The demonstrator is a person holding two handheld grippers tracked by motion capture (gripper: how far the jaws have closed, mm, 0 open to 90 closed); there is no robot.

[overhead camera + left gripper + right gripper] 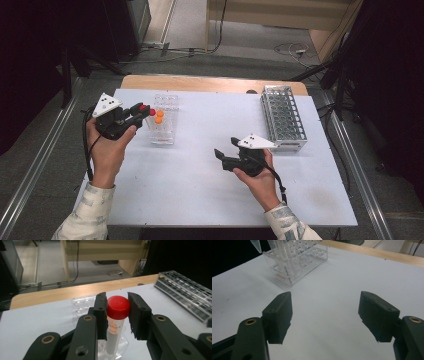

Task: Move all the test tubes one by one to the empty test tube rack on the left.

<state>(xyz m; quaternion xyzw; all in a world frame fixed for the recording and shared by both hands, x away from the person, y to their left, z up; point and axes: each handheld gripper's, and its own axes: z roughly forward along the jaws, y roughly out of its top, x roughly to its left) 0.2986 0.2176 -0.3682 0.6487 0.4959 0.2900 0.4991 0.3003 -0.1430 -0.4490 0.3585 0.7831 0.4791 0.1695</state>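
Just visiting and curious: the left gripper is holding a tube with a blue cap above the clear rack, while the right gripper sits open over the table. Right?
Nearly. The cap is red, not blue, as the left gripper view shows. The rest holds: the left gripper holds the tube above the clear rack, and the right gripper sits open over the table.
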